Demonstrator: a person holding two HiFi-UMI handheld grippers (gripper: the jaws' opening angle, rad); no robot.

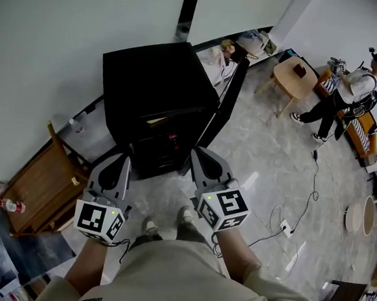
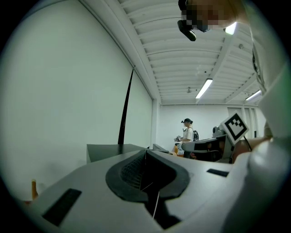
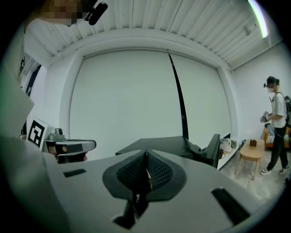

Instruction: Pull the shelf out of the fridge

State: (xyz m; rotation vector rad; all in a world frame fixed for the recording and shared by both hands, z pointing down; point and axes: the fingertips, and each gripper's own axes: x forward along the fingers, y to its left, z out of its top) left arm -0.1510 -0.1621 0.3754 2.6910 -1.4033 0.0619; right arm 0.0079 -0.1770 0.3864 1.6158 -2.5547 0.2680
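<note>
A small black fridge [image 1: 158,86] stands against the wall, its door [image 1: 226,104] swung open to the right. Inside, a shelf [image 1: 157,120] shows as a pale strip, with dark items below it. My left gripper [image 1: 124,156] is held in front of the fridge's lower left, shut and empty. My right gripper [image 1: 197,152] hangs just before the open front at the right, also shut and empty. In the left gripper view the jaws [image 2: 146,152] meet, the fridge top [image 2: 113,149] behind them. The right gripper view shows closed jaws [image 3: 146,152] below the fridge top [image 3: 159,144] and door [image 3: 211,150].
A wooden chair [image 1: 46,184] stands at the left, with a bottle [image 1: 10,205] near it. A person [image 1: 345,94] stands by a round wooden table [image 1: 295,77] at the far right. Cables [image 1: 293,220] run across the marble floor. My shoes [image 1: 168,221] are just below the grippers.
</note>
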